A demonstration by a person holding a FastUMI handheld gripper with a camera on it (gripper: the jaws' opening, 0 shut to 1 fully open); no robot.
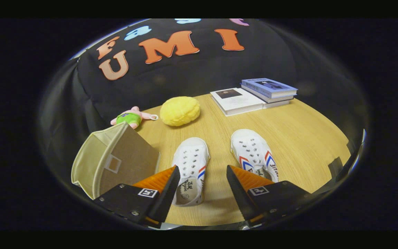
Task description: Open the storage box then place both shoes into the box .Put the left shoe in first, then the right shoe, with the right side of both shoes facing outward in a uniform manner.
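Note:
Two white canvas shoes with red and blue stripes lie on the wooden table, toes pointing away from me. The left shoe [190, 169] lies just ahead of my left finger, partly behind it. The right shoe [252, 154] lies just beyond my right finger. A beige fabric storage box [114, 160] stands to the left of the shoes, its lid raised and its inside showing. My gripper [202, 174] hovers above the table, open, with nothing between its fingers.
A yellow round sponge-like ball [180, 110] and a small pink plush toy in green [131, 117] lie beyond the box. Three stacked books [254, 95] rest at the far right of the table [306, 138]. Black cloth walls close the booth.

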